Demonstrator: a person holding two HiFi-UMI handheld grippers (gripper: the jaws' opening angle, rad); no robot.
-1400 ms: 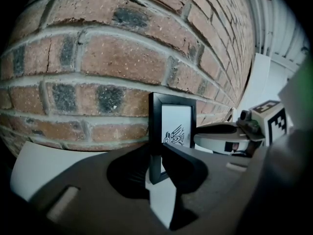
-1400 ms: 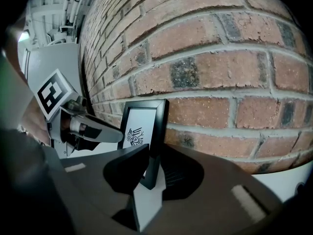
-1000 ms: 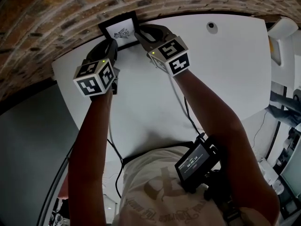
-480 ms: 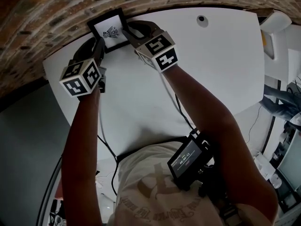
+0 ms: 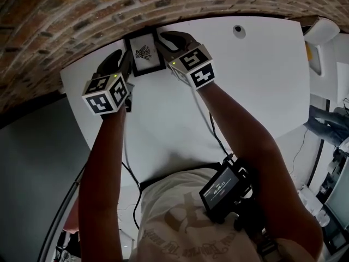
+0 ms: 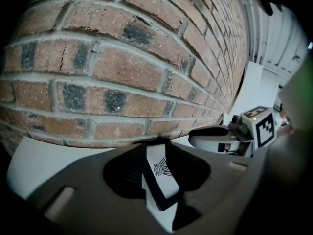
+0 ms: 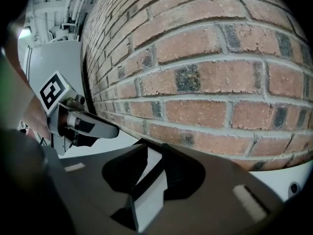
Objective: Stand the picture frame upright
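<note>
A black picture frame [image 5: 144, 53] with a white print stands on its lower edge at the far side of the white table [image 5: 256, 86], leaning back on the brick wall [image 5: 65, 15]. My left gripper [image 5: 125, 64] is at its left side and my right gripper [image 5: 166, 43] at its right side. In the left gripper view the frame [image 6: 159, 173] sits between the jaws of the left gripper [image 6: 157, 145] with a little slack. In the right gripper view the frame's edge [image 7: 146, 192] runs between the jaws of the right gripper [image 7: 154, 153], which do not clearly press on it.
The brick wall runs right along the table's far edge. A round cable hole [image 5: 238, 30] lies in the tabletop to the right. Cables trail from the grippers back to a small screen unit [image 5: 226, 187] on the person's chest. The table's left edge [image 5: 73, 100] is near the left gripper.
The frame has swung from a slanted, sideways lean to a straight, taller stance against the wall. Both grippers have stayed at its two sides.
</note>
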